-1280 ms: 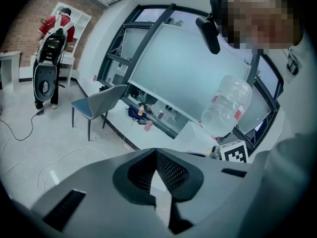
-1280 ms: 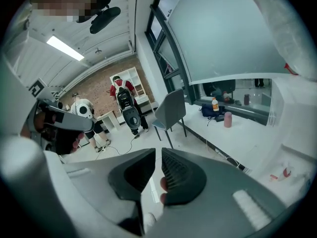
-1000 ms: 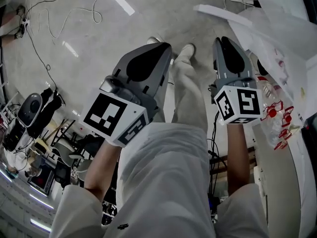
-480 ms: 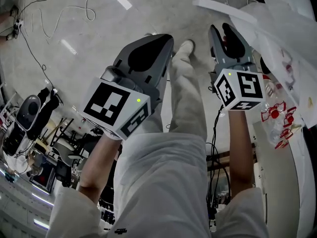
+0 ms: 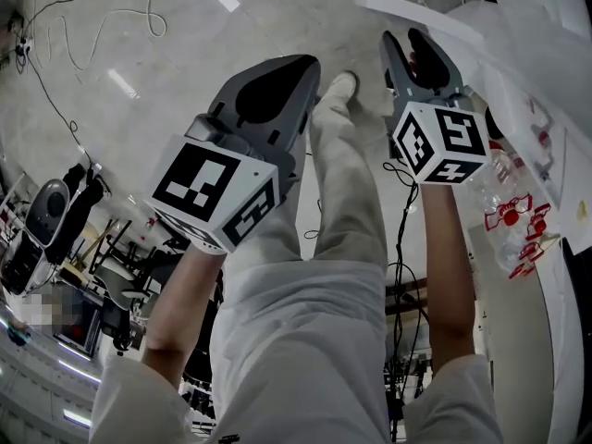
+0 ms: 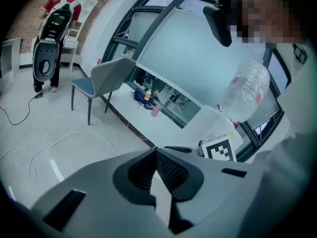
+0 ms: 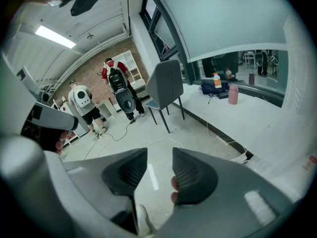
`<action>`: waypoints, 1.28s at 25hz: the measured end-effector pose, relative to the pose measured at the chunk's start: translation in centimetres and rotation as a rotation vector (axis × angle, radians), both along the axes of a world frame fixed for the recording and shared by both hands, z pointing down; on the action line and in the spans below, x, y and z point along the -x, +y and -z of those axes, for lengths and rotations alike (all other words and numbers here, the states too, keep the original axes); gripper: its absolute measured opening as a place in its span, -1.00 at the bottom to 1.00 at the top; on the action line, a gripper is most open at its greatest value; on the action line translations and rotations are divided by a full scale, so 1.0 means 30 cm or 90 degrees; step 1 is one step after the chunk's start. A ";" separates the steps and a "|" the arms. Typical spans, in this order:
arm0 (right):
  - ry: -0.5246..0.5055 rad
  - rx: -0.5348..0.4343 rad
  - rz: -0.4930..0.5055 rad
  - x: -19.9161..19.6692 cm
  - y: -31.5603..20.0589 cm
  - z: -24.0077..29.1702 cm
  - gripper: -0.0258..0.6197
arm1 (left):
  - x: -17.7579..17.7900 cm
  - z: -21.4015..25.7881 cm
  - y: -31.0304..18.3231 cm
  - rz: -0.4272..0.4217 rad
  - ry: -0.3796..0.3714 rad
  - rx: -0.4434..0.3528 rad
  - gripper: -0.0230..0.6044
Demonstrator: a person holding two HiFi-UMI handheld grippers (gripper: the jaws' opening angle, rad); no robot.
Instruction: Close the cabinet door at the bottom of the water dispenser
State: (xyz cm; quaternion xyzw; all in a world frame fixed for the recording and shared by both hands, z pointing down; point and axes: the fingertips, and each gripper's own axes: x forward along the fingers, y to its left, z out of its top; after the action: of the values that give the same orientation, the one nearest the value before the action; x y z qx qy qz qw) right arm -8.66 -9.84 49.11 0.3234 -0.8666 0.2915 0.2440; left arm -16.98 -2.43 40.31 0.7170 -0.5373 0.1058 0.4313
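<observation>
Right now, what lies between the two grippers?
Head view: a leg and shoe, between left gripper and right gripper, whose empty jaws are opening.

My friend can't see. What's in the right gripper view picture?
The right gripper has two grey jaws that are opening with nothing between them, only pale floor beyond. Farther off, a grey chair stands by a big window.

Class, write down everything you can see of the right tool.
The right tool is grey plastic with two dark ribbed pads. Its jaws stand apart and are opening, with only floor showing between them. A cube with black-and-white square markers sits at its rear. A bare forearm extends behind it, and it points down at the floor.
</observation>
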 end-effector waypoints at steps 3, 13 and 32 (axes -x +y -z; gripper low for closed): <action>0.007 0.009 0.003 0.000 -0.010 -0.058 -0.44 | -0.004 -0.039 -0.016 0.002 -0.001 0.005 -0.92; 0.041 0.035 0.017 0.039 -0.066 -0.271 -0.39 | 0.001 -0.168 -0.064 0.008 -0.002 0.027 -0.92; 0.137 0.124 0.003 0.040 -0.116 -0.689 -0.30 | 0.026 -0.277 -0.067 0.000 -0.001 0.048 -0.92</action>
State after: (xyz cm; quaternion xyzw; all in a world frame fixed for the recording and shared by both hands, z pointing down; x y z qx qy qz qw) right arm -9.85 -13.33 69.79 0.3255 -0.8038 0.3372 0.3664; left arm -17.77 -4.44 48.61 0.7004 -0.5330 0.1267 0.4574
